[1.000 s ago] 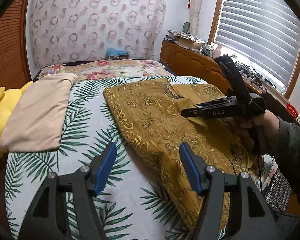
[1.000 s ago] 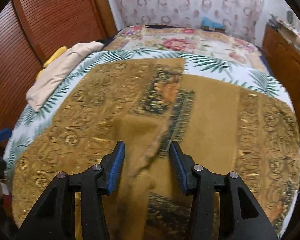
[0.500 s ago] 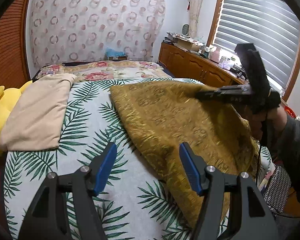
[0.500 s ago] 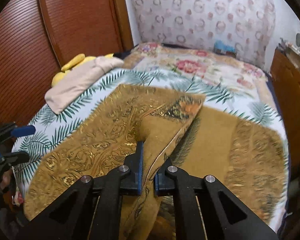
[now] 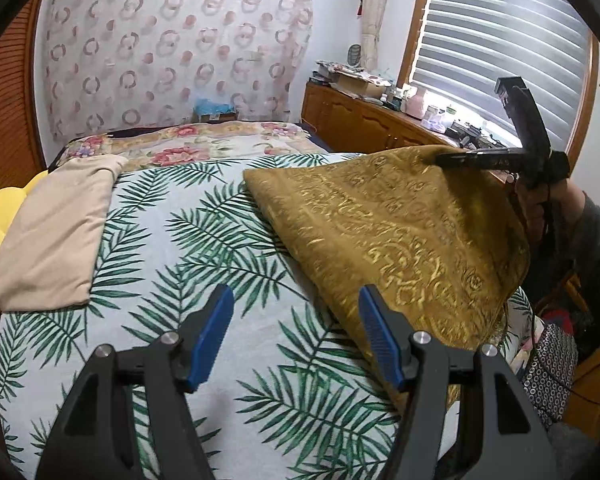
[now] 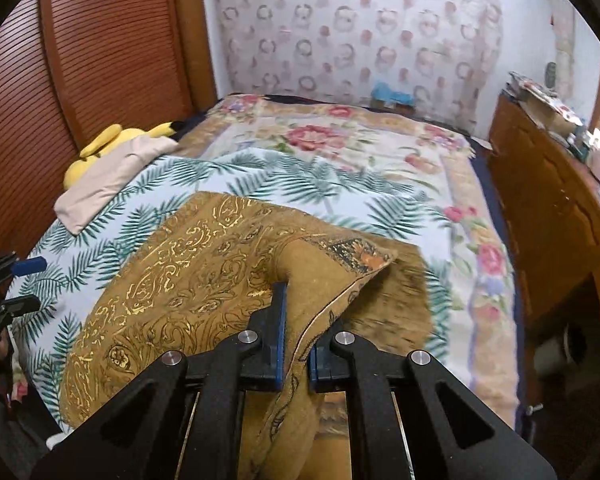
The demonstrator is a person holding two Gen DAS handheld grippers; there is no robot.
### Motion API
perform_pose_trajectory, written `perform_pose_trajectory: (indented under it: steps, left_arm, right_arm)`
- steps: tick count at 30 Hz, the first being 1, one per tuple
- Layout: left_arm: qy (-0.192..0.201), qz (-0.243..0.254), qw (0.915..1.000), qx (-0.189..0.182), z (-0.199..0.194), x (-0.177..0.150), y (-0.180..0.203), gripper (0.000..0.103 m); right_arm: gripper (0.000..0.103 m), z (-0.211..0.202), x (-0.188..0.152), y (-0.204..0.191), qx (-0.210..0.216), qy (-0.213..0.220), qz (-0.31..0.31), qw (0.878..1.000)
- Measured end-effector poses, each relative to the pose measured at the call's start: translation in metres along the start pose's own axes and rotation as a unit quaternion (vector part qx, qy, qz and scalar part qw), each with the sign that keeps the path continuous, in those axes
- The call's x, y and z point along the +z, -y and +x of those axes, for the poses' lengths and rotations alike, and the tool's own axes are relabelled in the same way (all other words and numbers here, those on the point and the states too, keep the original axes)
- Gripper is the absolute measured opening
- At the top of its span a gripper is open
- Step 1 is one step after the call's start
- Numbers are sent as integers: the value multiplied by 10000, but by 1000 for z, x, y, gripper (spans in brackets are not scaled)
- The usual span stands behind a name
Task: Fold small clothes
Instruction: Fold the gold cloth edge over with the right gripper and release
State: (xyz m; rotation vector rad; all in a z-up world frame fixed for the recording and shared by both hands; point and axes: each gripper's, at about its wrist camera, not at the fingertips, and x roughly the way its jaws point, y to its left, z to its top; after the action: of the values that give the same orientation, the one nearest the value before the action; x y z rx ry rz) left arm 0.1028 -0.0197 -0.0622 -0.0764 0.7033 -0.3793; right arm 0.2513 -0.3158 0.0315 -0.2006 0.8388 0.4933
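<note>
A mustard-gold patterned cloth (image 5: 392, 232) lies on the right half of the palm-leaf bedspread (image 5: 188, 240). My right gripper (image 6: 297, 344) is shut on a fold of the cloth (image 6: 188, 280) and holds that part lifted above the bed; it shows at the far right of the left wrist view (image 5: 444, 157). My left gripper (image 5: 296, 340) is open and empty, low over the bed's near edge, with its right finger next to the cloth's hanging edge.
A folded beige garment (image 5: 56, 232) lies on the bed's left side beside a yellow plush toy (image 6: 100, 148). A floral blanket (image 6: 332, 140) covers the far end. A wooden dresser (image 6: 556, 216) stands on the right and a red slatted wardrobe (image 6: 100, 48) on the left.
My right gripper closed on a fold of the gold cloth and lifted it up and toward the right, raising the cloth off the bed. My left gripper stayed open in place.
</note>
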Motion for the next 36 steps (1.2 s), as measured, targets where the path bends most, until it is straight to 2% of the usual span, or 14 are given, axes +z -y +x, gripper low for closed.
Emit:
perform_pose_trajectory:
  steps: [6,7,9,10,15,20,29,32,33,34,36]
  left_arm:
    - [-66,50,9999,-75,6,0,10,64]
    - [-88,56,9999,-89,8,-1,12,64]
    - [-120,85,9998,-111,11,-2,15,64]
    - [-135,100,9998,-122,12,-2,17,64]
    - [-220,162,9994,-190,18,-6,26,64]
    - [-321,220,9989,-247,25,-11,36,64]
    - [-477,315,9978,-323,32,-16,49,64]
    - [-526,317,9975,-350,34,-18,52,64]
    - [-542,320,9974,-359,35,-18,52,64]
    - [-561,329,9972,-362,35,-19,53,64]
    - [-594,351,9970,-364,36,-20,55,64]
  right_arm:
    - [7,-7,-14,29,-216,-137,208,9995]
    - [11,-4,-18,31,-247,-184,224,9993]
    - [28,0,-28,36,-451,-315,299,9980]
    - [30,1,-33,38,-503,-360,338,9975]
    - [37,-13,-66,34,-761,-306,390,9959]
    - [37,-26,-97,24,-887,-303,430,9947]
    - [37,-34,-134,7,-834,-352,334,9953]
    - [23,-33,-141,2,-749,-366,206,9963]
    - [12,-33,-144,1,-724,-364,192,9965]
    - [8,-34,-146,2,-725,-351,187,9966]
    - [6,-39,-149,6,-757,-279,244,9964]
